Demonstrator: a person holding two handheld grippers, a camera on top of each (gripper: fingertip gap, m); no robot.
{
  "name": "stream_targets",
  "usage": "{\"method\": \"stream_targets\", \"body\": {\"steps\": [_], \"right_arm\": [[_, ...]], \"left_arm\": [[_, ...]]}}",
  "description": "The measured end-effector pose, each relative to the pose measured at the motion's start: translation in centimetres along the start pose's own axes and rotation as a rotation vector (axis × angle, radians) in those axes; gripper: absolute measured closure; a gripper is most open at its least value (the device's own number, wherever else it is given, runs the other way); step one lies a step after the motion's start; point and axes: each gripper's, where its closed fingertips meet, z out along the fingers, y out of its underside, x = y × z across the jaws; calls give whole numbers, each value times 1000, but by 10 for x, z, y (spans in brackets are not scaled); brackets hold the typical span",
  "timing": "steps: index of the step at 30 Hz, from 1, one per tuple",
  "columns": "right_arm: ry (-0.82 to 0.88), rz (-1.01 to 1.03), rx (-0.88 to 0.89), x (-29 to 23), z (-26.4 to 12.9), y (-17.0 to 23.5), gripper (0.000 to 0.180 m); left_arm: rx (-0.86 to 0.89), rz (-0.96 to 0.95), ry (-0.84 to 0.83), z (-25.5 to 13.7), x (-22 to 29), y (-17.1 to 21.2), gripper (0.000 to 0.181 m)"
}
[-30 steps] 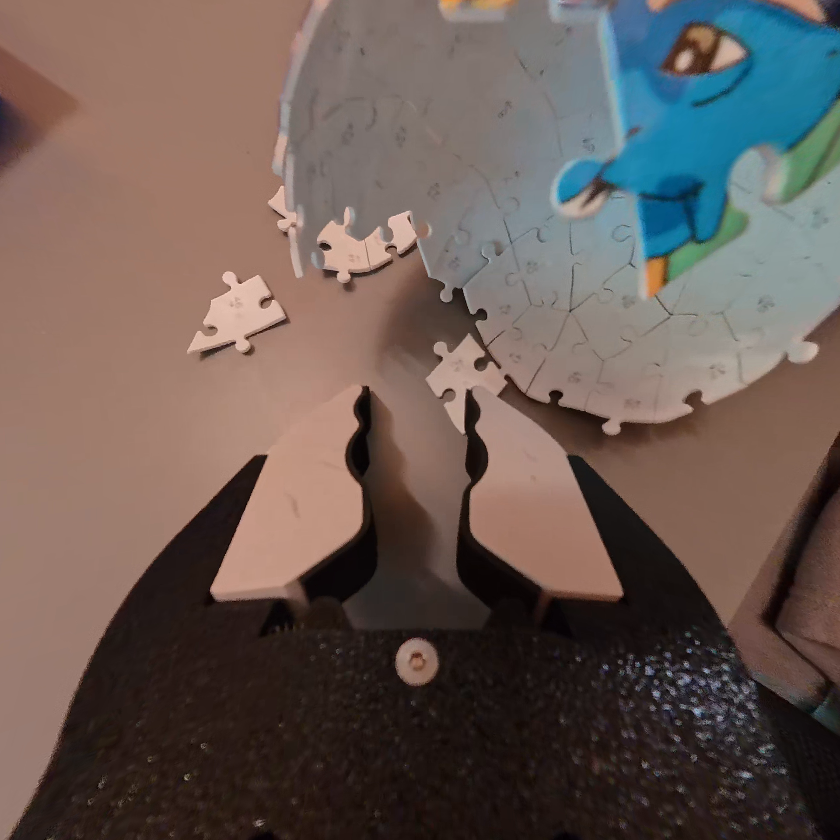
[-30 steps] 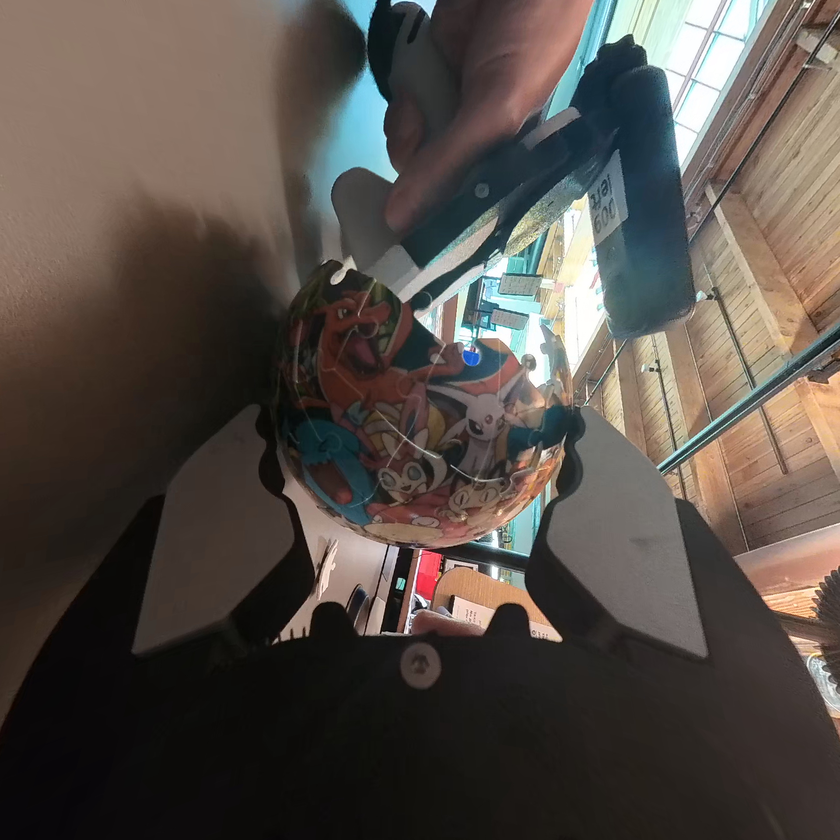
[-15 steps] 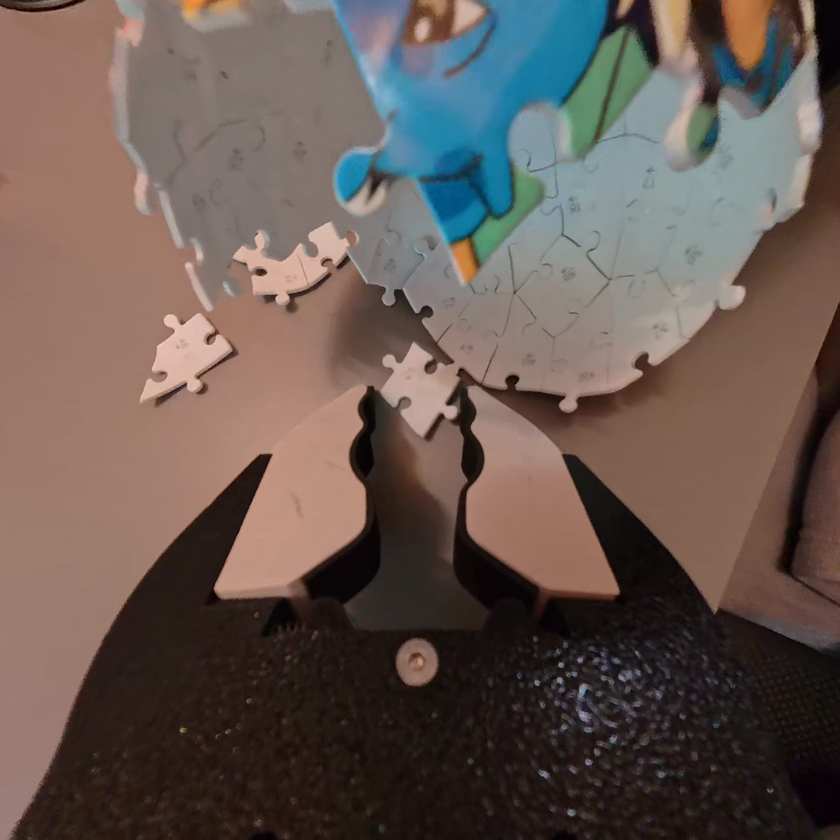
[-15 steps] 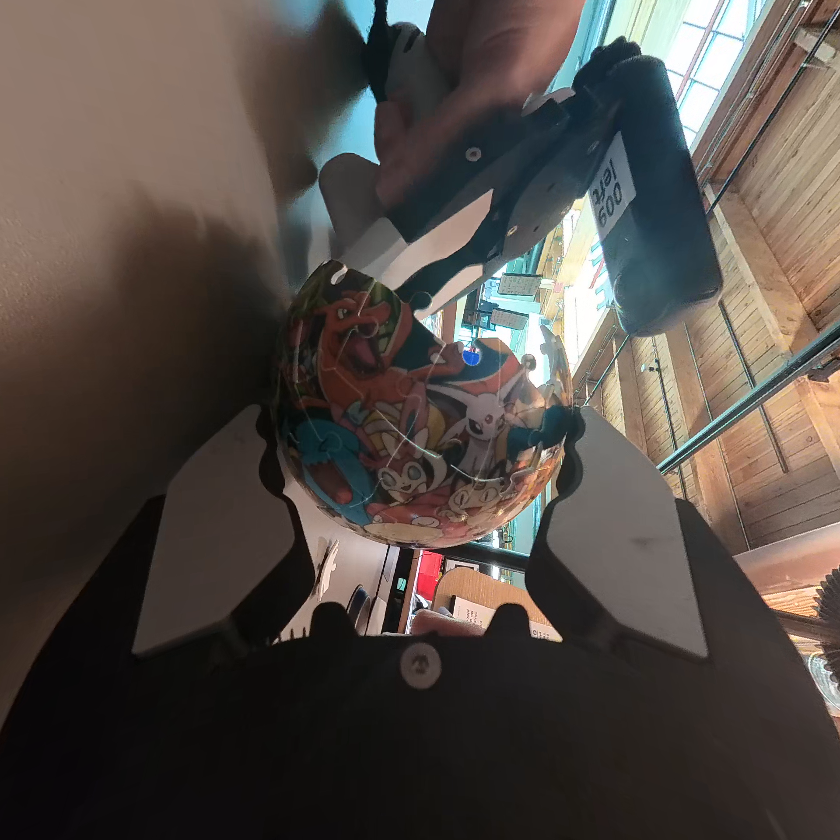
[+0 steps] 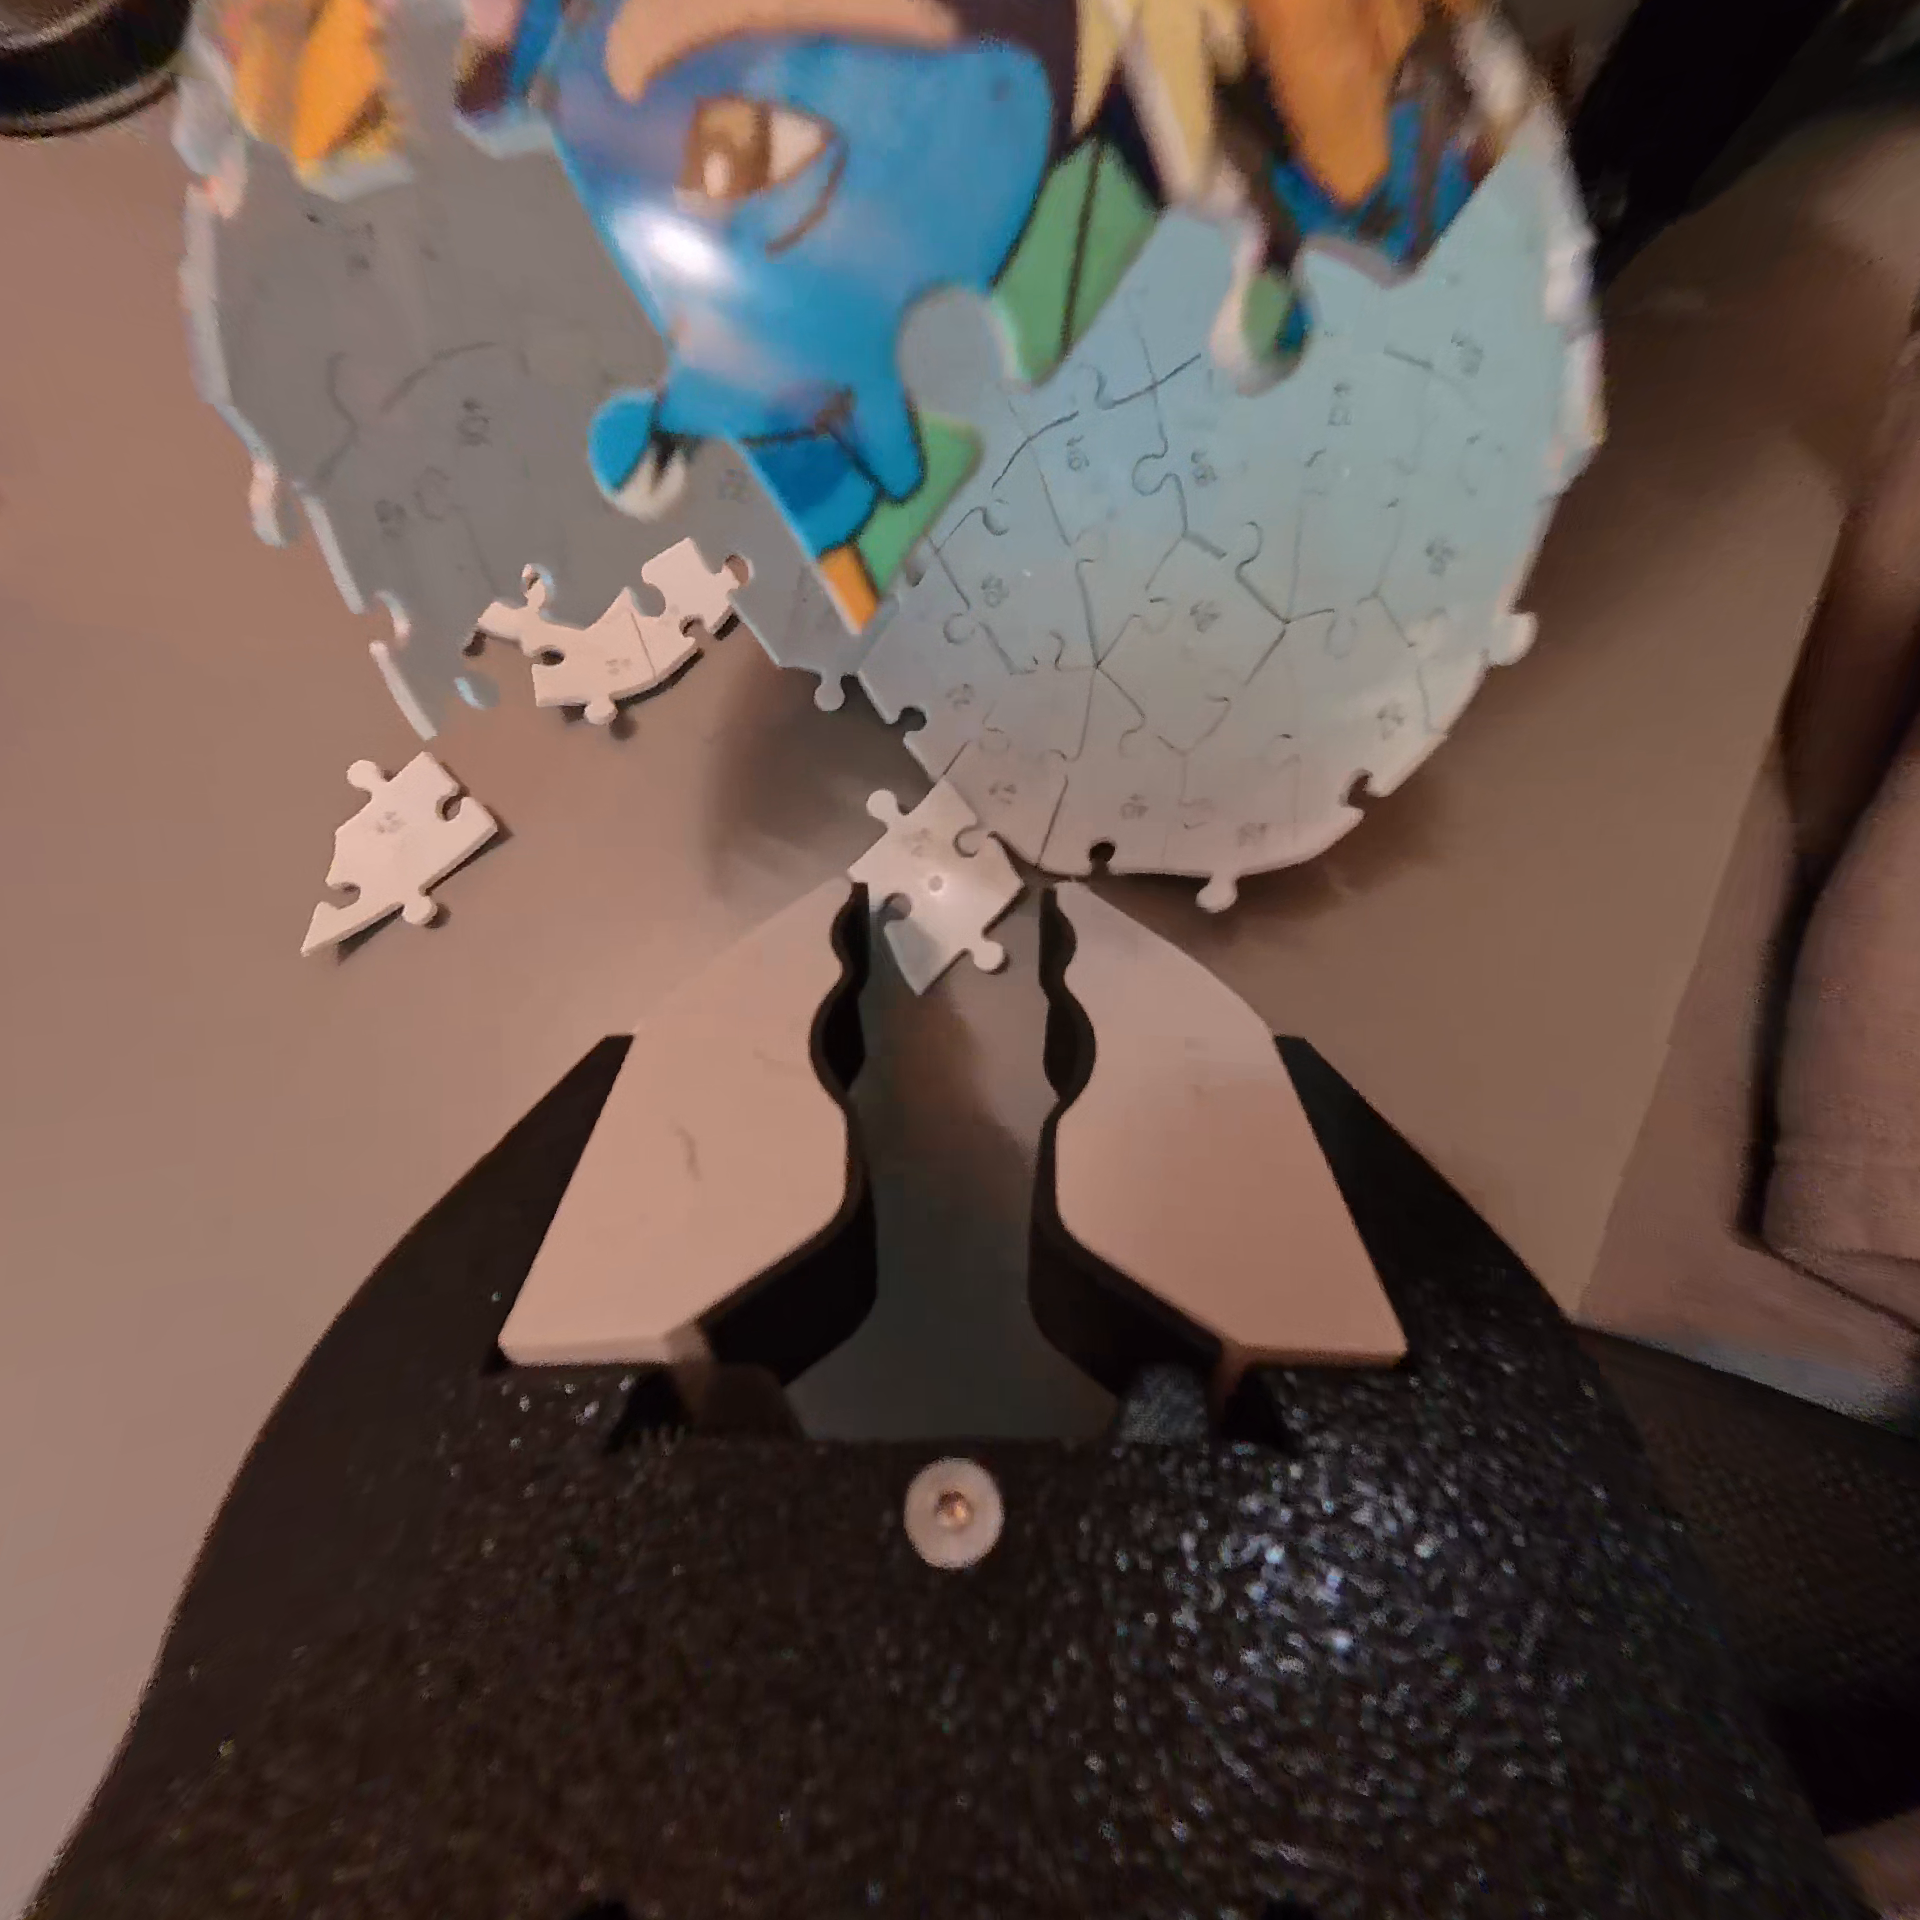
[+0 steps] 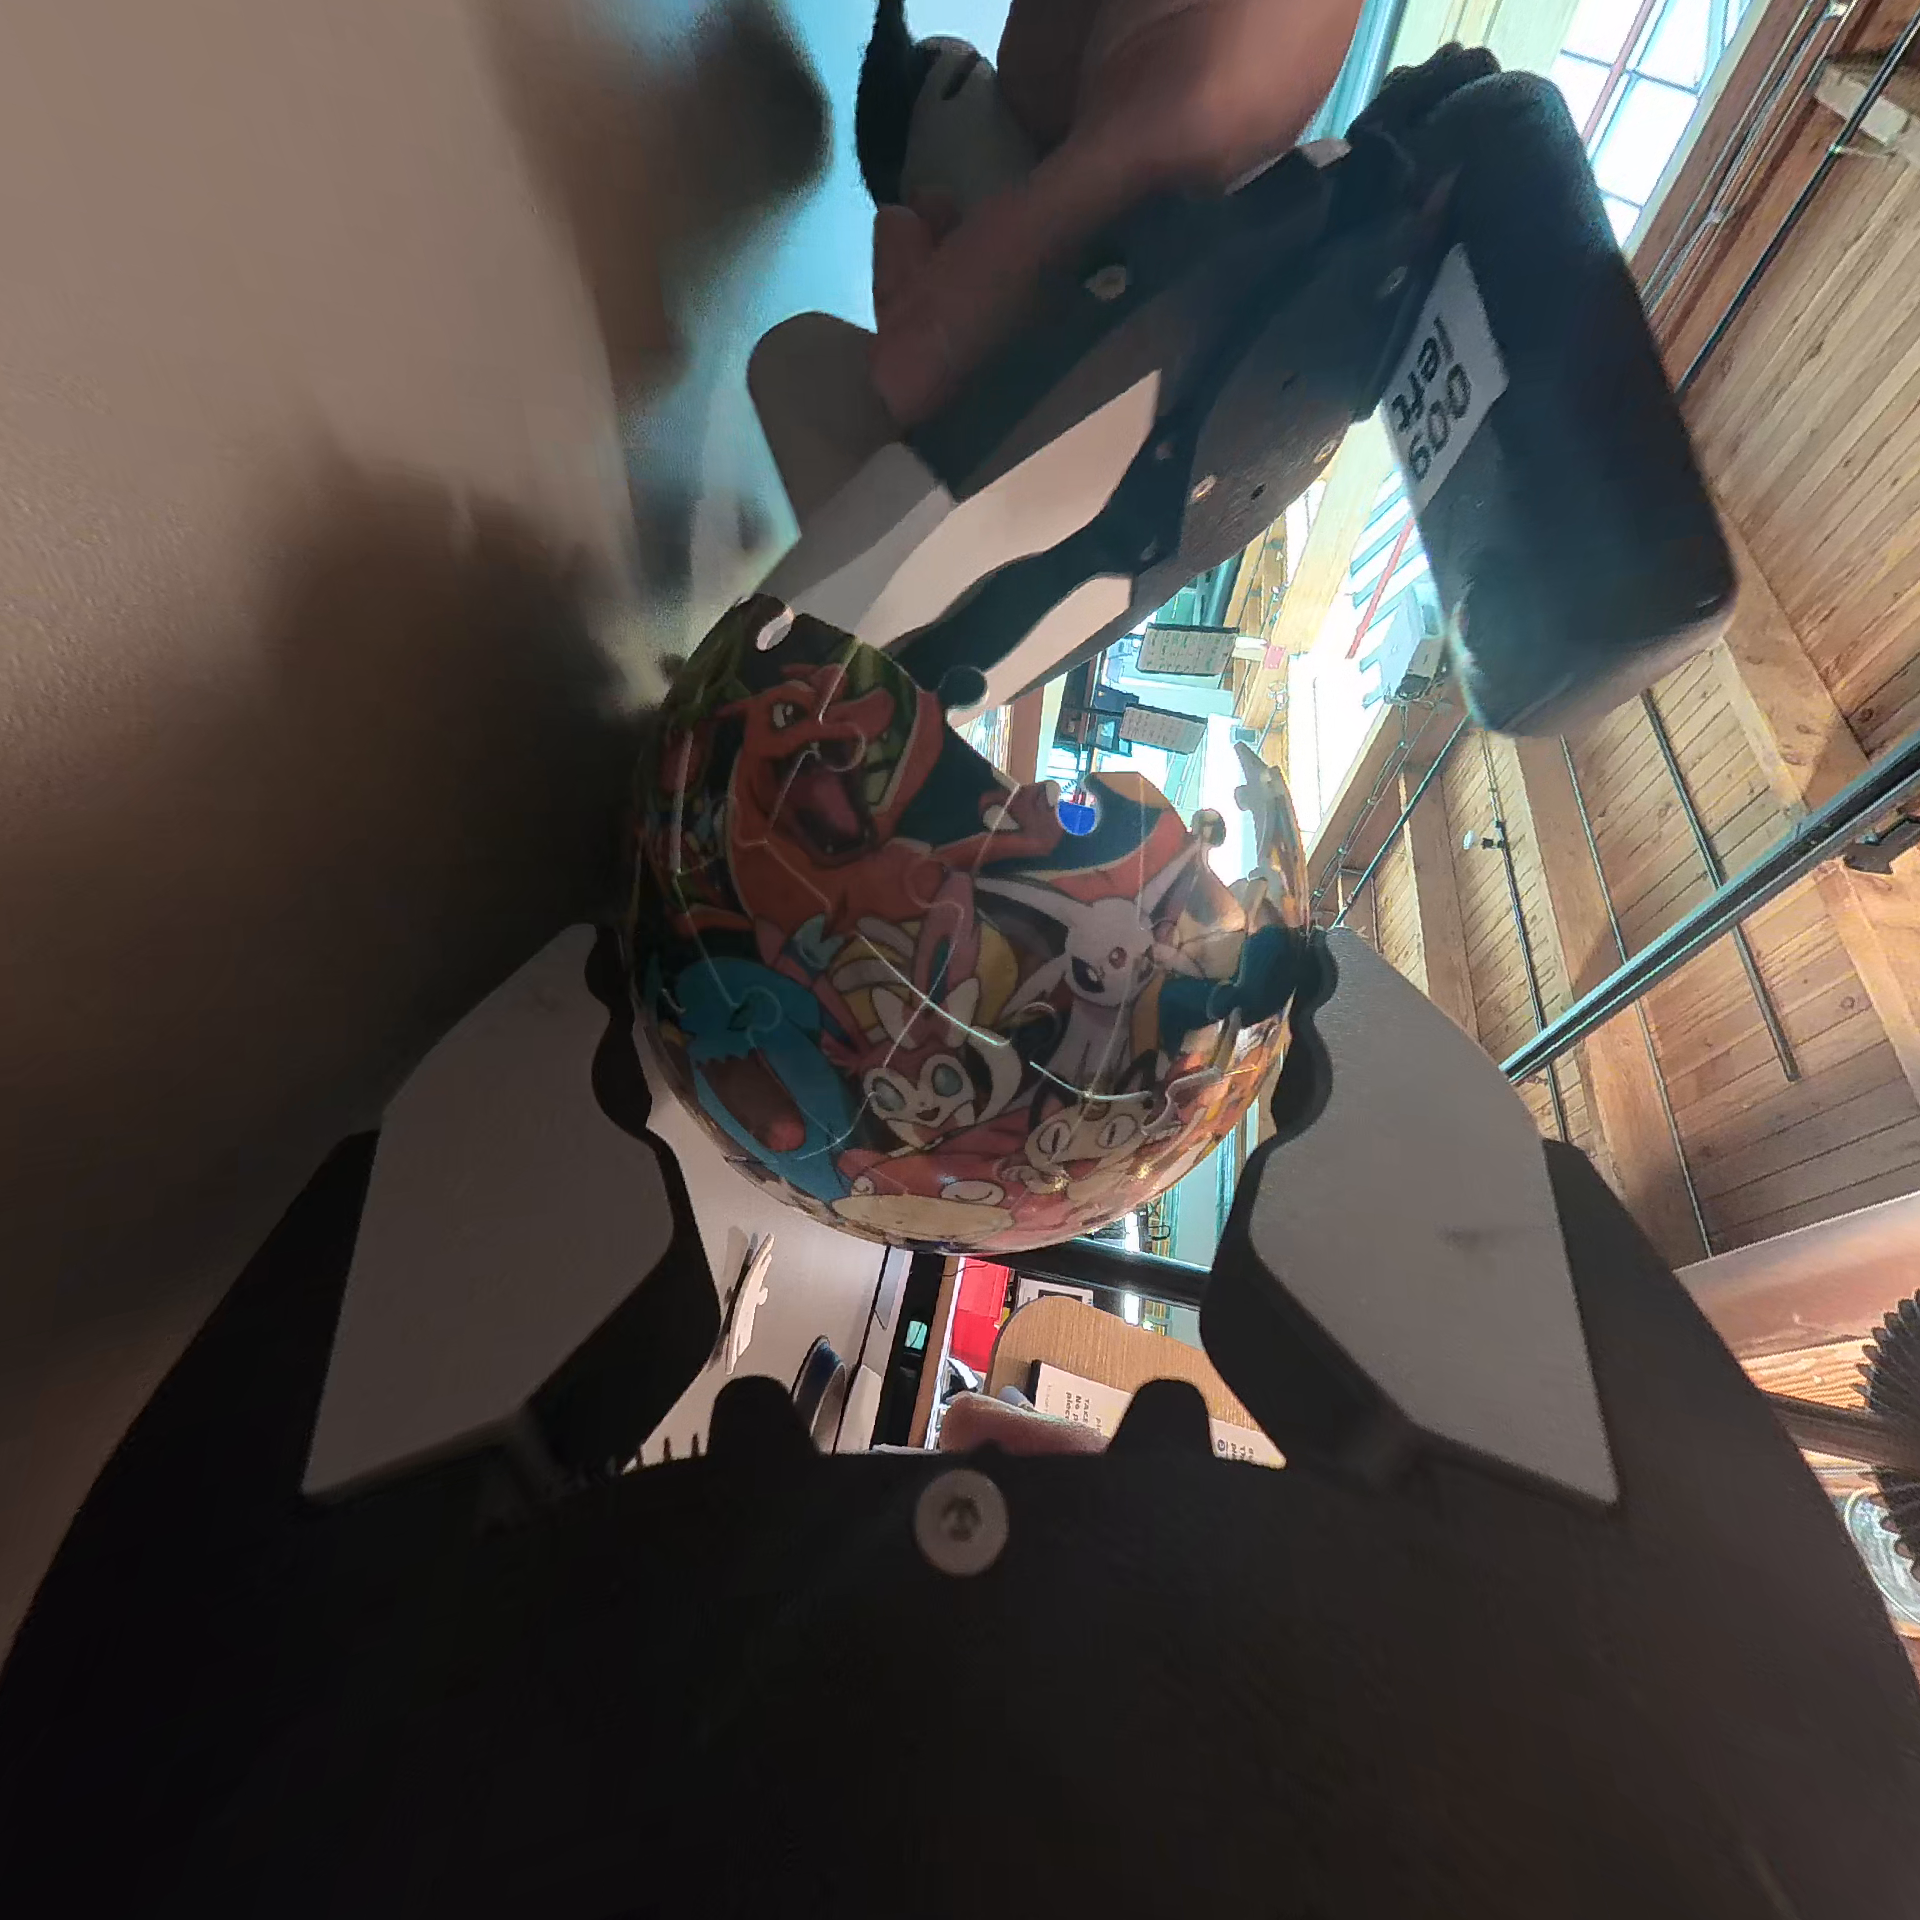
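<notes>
A partly built, hollow puzzle ball [image 6: 966,935] with a glossy cartoon print outside and a pale blue-grey inside is the landmark here. The right gripper [image 6: 961,997], black with flat grey fingers [image 6: 488,1195], is clamped on the ball's two sides and holds it off the grey-brown tabletop [image 5: 156,1039].

In the left wrist view the ball's open, jagged edge faces the camera, showing its inner surface [image 5: 1195,623]. The left gripper [image 5: 951,914] sits just below that lower edge with its fingers a little apart. A single white curved puzzle piece [image 5: 935,883] lies between its fingertips and touches the ball's rim; whether the fingers press on it cannot be told.

Left of the ball, two joined white pieces [image 5: 623,644] lie close under its rim, and another loose white piece [image 5: 395,852] lies farther left on the table.

In the right wrist view a person's hand [image 6: 1091,187] holds the left gripper above the ball, its fingertips at the rim.
</notes>
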Motion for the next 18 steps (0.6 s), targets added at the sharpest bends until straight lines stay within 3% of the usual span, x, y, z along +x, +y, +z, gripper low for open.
{"method": "stream_targets", "body": {"steps": [5,9,18], "right_arm": [[0,-2,0,0,0,0,61],[-7,-13,1,0,0,-1,61],[-59,-54,10,0,2,-2,59]], "left_arm": [[116,-66,-51,-5,-13,-17,150],[43,-156,-103,4,-26,-6,150],[-10,-121,-106,11,-20,-4,151]]}}
